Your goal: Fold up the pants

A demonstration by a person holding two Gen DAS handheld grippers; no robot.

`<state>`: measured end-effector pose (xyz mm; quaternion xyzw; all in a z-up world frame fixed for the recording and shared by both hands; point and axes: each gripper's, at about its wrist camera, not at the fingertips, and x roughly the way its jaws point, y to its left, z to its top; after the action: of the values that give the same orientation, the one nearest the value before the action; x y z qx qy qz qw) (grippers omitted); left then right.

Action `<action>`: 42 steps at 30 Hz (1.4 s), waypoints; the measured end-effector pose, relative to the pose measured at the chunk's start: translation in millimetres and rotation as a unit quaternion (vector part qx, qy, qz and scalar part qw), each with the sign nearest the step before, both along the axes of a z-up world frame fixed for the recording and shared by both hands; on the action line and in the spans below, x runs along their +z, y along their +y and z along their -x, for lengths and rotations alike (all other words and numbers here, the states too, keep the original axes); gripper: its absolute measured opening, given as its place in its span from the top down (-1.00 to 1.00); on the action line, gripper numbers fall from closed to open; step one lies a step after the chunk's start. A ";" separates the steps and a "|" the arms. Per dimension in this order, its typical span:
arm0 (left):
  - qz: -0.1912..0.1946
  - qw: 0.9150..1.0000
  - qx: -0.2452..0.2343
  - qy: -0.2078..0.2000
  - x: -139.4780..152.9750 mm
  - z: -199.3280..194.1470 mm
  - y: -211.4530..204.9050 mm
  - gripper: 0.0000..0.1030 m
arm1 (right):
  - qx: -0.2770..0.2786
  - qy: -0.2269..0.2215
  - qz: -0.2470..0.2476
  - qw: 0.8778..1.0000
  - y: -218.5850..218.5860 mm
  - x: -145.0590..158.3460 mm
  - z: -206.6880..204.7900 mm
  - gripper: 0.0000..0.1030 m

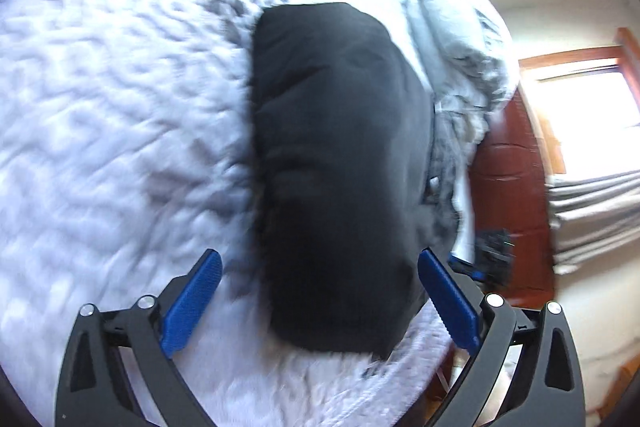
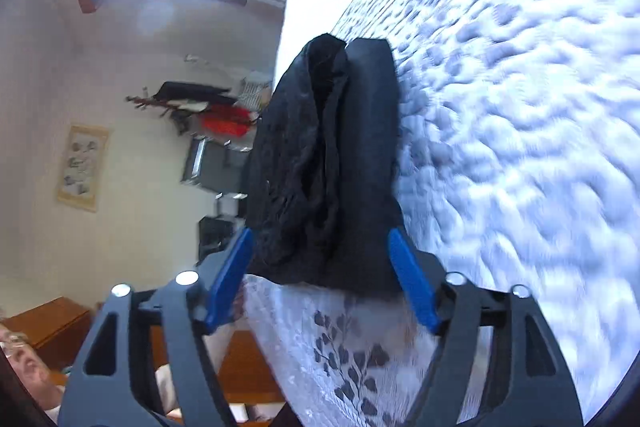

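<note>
Black pants (image 1: 336, 179) lie folded on quilt (image 1: 120, 107) — both hand-held grippers (image 1: 320, 259) (image 2: 320, 239) released, seemingly clear.

Pants (image 1: 336, 163): plain black, no pattern. Bedspread (image 1: 120, 107): white, puckered quilted texture, with a grey leaf-sprig print (image 2: 352, 359) near its edge. Left gripper (image 1: 320, 275) and right gripper (image 2: 322, 259): black frames, blue ribbed pads (image 1: 192, 303). Window frame (image 1: 576, 61): reddish-brown wood.
</note>
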<state>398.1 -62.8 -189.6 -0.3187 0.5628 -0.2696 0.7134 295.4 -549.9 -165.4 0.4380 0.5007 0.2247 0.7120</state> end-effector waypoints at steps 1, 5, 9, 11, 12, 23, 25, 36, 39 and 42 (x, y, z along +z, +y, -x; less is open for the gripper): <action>-0.007 1.000 0.009 -0.001 2.1 8.6 1.9 -0.93 | -0.015 0.002 0.033 0.999 5.0 9.9 10.2 -0.81; -0.054 0.998 0.036 -0.004 15.5 50.7 -9.8 -0.93 | -0.052 0.004 0.125 0.991 38.4 40.6 44.0 -0.87; -0.146 0.987 0.031 -0.053 39.0 82.8 -35.6 -0.93 | -0.068 0.015 0.261 0.963 75.3 58.0 77.4 -0.94; -0.183 0.981 0.009 -0.065 48.6 96.4 -50.6 -0.93 | -0.072 0.021 0.313 0.947 96.6 65.4 89.3 -0.94; -0.199 0.977 0.011 -0.081 55.2 106.2 -56.5 -0.93 | -0.076 0.022 0.323 0.943 103.4 69.2 94.5 -0.94; -0.248 0.961 0.023 -0.123 93.2 165.8 -69.7 -0.93 | -0.096 0.015 0.444 0.891 161.1 101.1 135.8 -0.94; -0.256 0.957 0.023 -0.130 101.3 175.3 -72.2 -0.93 | -0.097 0.014 0.457 0.884 167.4 108.4 139.3 -0.94; -0.337 0.925 0.041 -0.173 134.1 208.5 -79.2 -0.93 | -0.096 -0.006 0.488 0.867 193.3 143.4 166.8 -0.94; -0.355 0.917 0.048 -0.178 141.6 215.1 -80.0 -0.93 | -0.088 -0.012 0.487 0.869 199.1 150.0 176.0 -0.94; -0.362 0.912 0.055 -0.186 151.9 223.3 -80.8 -0.93 | -0.080 -0.013 0.499 0.863 205.3 154.5 183.0 -0.94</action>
<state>174.8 -143.6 -37.7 -0.0128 0.4608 -0.0619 0.8853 112.4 -344.6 -10.9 0.0595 0.4996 -0.1069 0.8576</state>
